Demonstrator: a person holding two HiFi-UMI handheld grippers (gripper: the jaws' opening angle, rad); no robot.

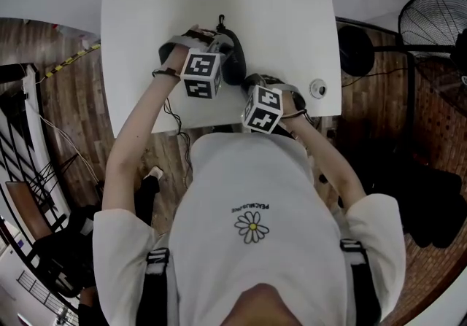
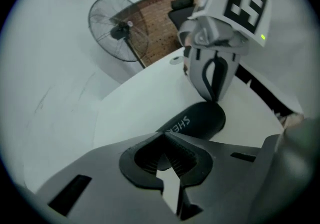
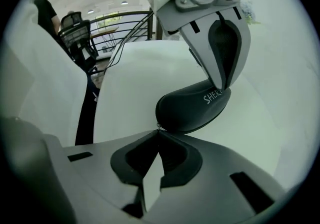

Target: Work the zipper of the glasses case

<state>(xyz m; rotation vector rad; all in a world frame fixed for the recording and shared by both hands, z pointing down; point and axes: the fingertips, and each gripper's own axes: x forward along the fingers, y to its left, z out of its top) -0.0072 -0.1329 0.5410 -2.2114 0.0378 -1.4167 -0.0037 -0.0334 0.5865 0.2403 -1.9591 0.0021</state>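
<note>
- The head view alone takes in the whole white tabletop. The case lies near its front edge, between the two marker cubes, with a small loop at its far end.
- Only the left gripper view shows a fan beyond the tabletop. It also shows the right tongs standing tip-down on the case's far end.
- Only the right gripper view shows a railing. Here the left tongs come down on the case beside its lettering.
- Both tongs are pressed together, each with its tips right at one end of the case.
- A tiny glint sits at the right tips. Whether either pair nips anything I cannot tell.
- The case is black, smooth and rounded, with white lettering starting "SHER".
</note>
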